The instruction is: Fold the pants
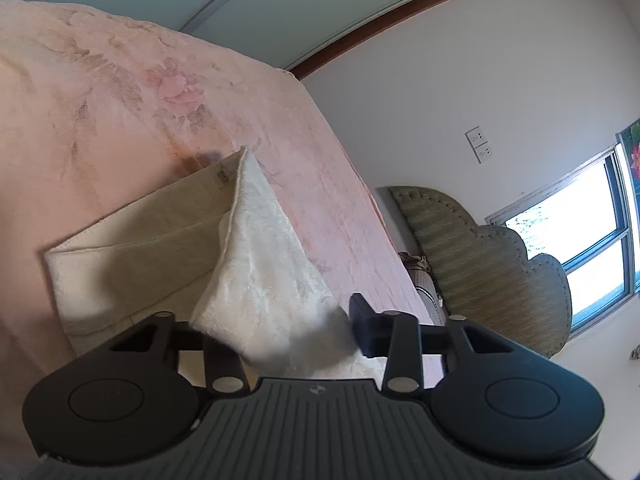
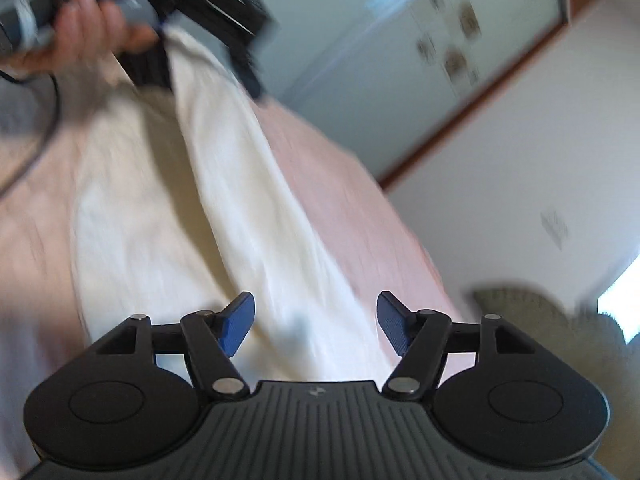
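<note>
Cream pants [image 1: 160, 248] lie on a pink flowered bedspread [image 1: 100, 92]. In the left wrist view a fuzzy white fold of the pants [image 1: 264, 272] rises into my left gripper [image 1: 288, 332], which is shut on it; the left finger is hidden behind the cloth. In the right wrist view the pants [image 2: 168, 216] stretch from the bed up to the other gripper [image 2: 208, 4] held in a hand at top left. My right gripper [image 2: 316, 324] is open with blue pads [image 2: 240, 320] apart, over the pants and holding nothing. That view is blurred.
The bed edge [image 1: 360, 208] runs diagonally to the right. Beyond it stand a green padded headboard [image 1: 480, 264], a white wall with sockets [image 1: 478, 145] and a window [image 1: 580, 232]. A wardrobe with a brown frame [image 2: 460, 60] is behind the bed.
</note>
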Action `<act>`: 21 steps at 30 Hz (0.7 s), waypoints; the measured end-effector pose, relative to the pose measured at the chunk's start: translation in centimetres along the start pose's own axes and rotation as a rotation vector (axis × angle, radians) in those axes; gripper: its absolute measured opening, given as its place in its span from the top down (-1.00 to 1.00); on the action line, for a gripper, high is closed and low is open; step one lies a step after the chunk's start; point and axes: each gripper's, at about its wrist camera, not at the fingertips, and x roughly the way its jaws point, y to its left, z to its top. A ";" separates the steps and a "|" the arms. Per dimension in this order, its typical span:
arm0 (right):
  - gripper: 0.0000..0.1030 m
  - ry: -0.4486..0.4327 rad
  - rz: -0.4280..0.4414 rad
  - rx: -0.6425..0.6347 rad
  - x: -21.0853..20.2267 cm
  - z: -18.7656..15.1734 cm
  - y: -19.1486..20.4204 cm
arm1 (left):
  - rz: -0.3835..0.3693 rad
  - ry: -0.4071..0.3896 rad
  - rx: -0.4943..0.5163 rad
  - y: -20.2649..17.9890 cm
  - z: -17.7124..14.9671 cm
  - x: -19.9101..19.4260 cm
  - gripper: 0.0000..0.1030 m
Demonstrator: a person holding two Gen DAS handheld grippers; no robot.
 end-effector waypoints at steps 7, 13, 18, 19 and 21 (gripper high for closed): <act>-0.27 0.137 -0.106 -0.010 2.3 -3.4 -0.5 | -0.029 0.018 0.018 -0.7 1.4 -0.2 0.65; 0.88 0.183 -0.156 -0.093 4.4 -4.7 0.0 | -0.005 0.036 0.074 -1.3 2.1 -0.2 0.73; 0.93 0.165 -0.135 -0.147 1.0 -4.3 0.8 | 0.052 0.046 0.246 -1.1 2.3 -1.2 0.78; 0.93 0.158 -0.127 -0.148 -0.3 -3.9 1.0 | 0.067 0.055 0.276 -1.0 2.3 -1.2 0.78; 0.93 0.148 -0.098 -0.149 -3.0 -3.3 1.6 | 0.107 0.071 0.337 -0.6 2.1 -1.5 0.78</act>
